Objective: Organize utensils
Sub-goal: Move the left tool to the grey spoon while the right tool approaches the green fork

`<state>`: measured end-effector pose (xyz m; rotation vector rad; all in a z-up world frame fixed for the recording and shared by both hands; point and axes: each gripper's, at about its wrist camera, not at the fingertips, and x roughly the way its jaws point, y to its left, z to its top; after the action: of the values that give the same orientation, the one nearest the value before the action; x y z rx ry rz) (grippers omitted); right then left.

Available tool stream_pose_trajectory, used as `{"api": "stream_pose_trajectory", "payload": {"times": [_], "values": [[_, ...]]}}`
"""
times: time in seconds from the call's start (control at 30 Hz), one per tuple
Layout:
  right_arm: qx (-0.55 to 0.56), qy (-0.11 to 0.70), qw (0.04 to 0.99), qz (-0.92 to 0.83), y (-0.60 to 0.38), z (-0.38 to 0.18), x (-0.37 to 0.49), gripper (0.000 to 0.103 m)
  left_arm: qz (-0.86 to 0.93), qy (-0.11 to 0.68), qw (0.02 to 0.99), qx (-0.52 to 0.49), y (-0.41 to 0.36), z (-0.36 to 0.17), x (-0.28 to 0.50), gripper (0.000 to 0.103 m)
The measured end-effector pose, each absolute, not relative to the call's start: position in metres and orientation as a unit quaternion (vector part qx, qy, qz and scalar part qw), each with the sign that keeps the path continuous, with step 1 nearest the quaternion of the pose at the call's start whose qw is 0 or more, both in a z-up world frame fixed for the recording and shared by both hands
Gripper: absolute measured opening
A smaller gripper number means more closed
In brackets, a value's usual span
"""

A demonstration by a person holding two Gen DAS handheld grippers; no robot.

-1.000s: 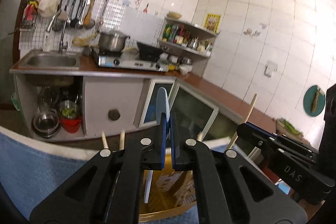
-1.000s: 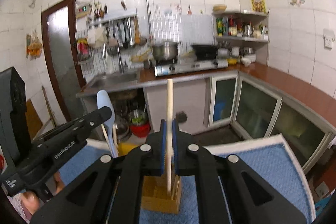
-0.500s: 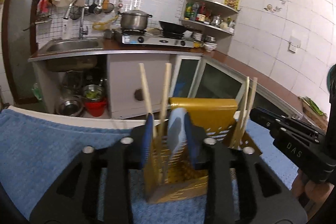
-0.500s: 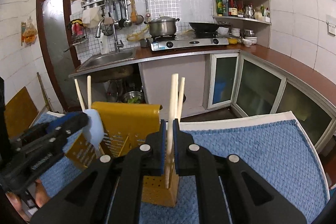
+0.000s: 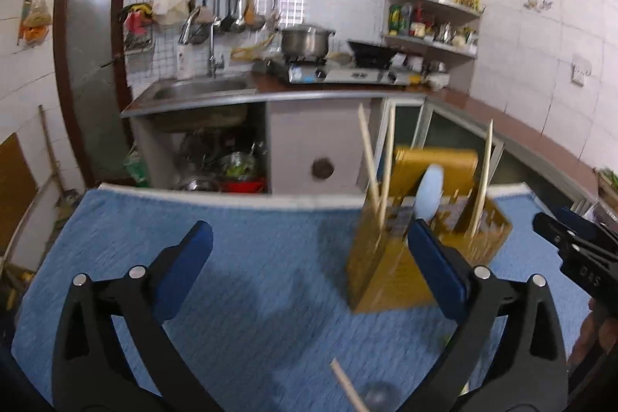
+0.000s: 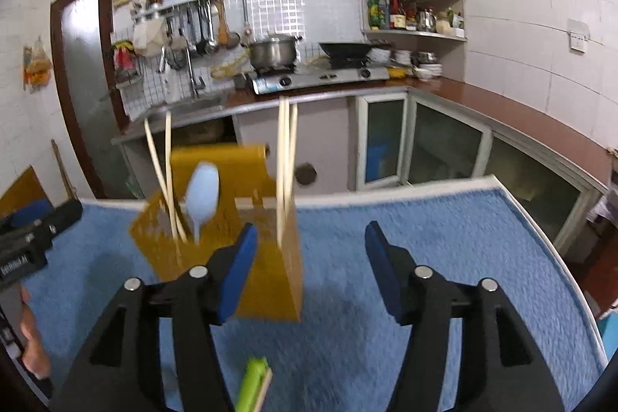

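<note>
standing upright on the blue mat that covered the worktop, the yellow utensil holder already carried most of the load: a pair of chopsticks in its near compartment, another pair in the far one, and a pale blue spoon bowl-up between them. just in front of the holder, toward the cameras, loose pieces still lay on the mat: a green-handled item and, in the left wrist view, a wooden stick beside a blurred roundish thing i could not identify. so the sorting looked well advanced but not finished. the left claw was spreading to its widest, nothing between its pads, the holder just beyond its right pad. the right claw was also opening and empty, its left pad overlapping the holder's near face in view. behind the holder ran the kitchen counter with sink and stove.
</note>
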<state>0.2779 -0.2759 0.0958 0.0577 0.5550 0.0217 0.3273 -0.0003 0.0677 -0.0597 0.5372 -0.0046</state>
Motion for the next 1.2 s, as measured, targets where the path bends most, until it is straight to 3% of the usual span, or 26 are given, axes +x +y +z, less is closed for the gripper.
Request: {"api": "stream_pose_trajectory", "payload": {"times": [0.47,0.83,0.97,1.07,1.2], "values": [[0.029,0.384,0.923,0.011,-0.272,0.011,0.241,0.064,-0.038,0.408,0.912,-0.011,-0.022,-0.016,0.294,0.098],[0.037,0.410,0.911,0.003,-0.278,-0.012,0.243,0.064,-0.052,0.443,0.895,0.013,-0.048,-0.056,0.287,0.094],[0.034,0.418,0.908,0.009,-0.274,-0.015,0.247,0.063,-0.066,0.451,0.890,0.025,-0.058,-0.059,0.283,0.086],[0.028,0.423,0.906,0.013,-0.268,-0.018,0.248,0.062,-0.067,0.455,0.887,0.035,-0.064,-0.064,0.283,0.074],[0.027,0.438,0.898,0.024,-0.259,-0.025,0.250,0.051,-0.065,0.455,0.888,0.025,-0.059,-0.062,0.286,0.056]]}}
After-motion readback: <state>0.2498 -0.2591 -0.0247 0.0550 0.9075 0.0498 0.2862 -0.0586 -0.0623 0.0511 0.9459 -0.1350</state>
